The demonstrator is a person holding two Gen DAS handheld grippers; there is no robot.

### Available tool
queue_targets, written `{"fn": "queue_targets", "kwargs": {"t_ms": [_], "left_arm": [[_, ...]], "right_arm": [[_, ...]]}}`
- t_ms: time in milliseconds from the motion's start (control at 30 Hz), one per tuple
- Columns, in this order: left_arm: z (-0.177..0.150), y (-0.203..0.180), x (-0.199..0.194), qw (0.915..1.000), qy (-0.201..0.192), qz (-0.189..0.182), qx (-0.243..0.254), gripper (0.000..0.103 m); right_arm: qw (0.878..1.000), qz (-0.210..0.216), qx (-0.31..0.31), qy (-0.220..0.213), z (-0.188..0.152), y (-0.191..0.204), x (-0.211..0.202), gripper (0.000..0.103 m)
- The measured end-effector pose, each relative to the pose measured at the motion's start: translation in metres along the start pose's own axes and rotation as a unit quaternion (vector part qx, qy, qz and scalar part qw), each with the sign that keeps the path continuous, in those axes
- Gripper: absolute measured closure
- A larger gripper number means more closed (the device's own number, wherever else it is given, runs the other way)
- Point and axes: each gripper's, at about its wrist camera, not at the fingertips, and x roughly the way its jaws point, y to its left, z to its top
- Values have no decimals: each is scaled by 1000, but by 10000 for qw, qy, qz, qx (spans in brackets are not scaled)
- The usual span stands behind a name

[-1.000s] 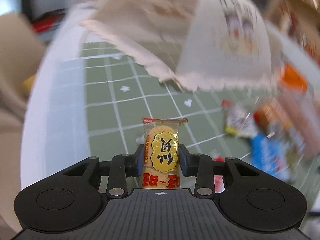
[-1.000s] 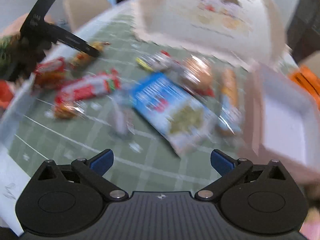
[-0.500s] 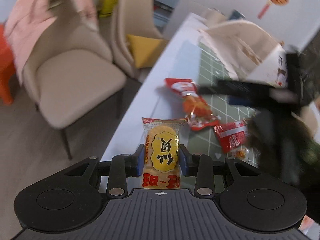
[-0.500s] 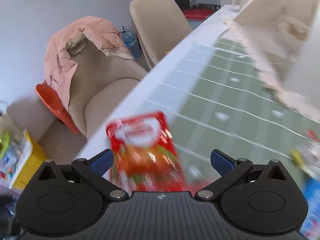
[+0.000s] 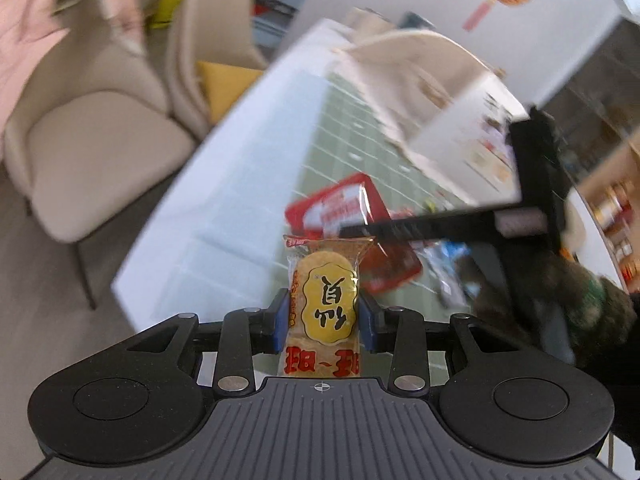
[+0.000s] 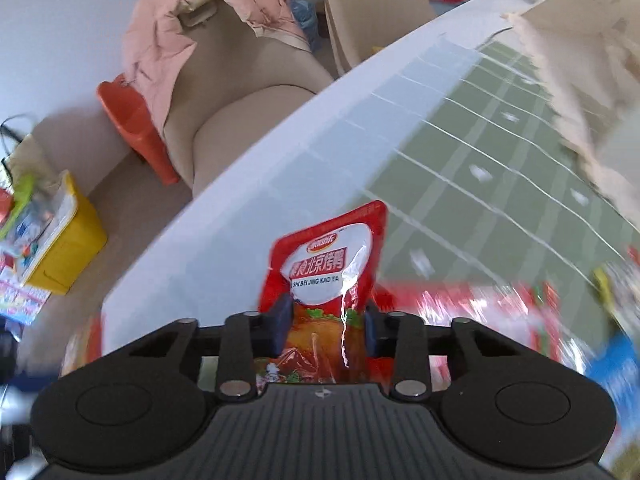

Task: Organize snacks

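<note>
My left gripper (image 5: 323, 322) is shut on a clear packet of yellow rice crackers (image 5: 326, 280), held upright above the table's near corner. In the right wrist view my right gripper (image 6: 326, 320) has its jaws closing, and both blue pads press the lower part of a red roast-duck pouch (image 6: 328, 268). The same red pouch (image 5: 340, 204) shows in the left wrist view, lying on the green checked mat (image 6: 480, 184) under the right gripper's black frame. A large cream paper box (image 6: 592, 80) stands at the far right of the mat.
More snacks lie blurred at the right: red packets (image 6: 480, 312) and a blue one (image 6: 616, 364). The white table edge (image 6: 280, 184) runs diagonally. Beyond it stand a beige chair (image 6: 240, 112) with a pink jacket (image 6: 192, 24), and a yellow box (image 6: 68, 240).
The right gripper's wide-open jaws came over the red pouch and closed onto it. The left gripper swung from over the mat to the table's edge, still holding the cracker packet.
</note>
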Motion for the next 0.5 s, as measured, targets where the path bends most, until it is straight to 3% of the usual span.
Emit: {"fn": "queue_targets", "kwargs": {"t_ms": [33,133,300,433,467,500], "left_arm": [[-1,-7,4,9999,70,-42,86,63],[-5,-23,20,9993,324,-160,131,63],[-24,-65,51,9930,848,-651,499,63],[-44,-98,74,9850,1230,-925,778,63],[-49,-105,78,9832,1295,-961,858,63],[-52,-110,81,9815,1354,-990,925,63]], "right_arm": [[9999,77,111,-1,-14,-7,-16,83],[9989,72,431,-179,-53,-29,-66,86],[9926,-538,1025,-369,-121,-69,-130,86],[9812,-936,1682,-154,-178,-102,-151,86],[9772,-1081,1825,-134,-191,-107,-152,85],[9723,-1320,1924,-117,-204,-112,-151,77]]}}
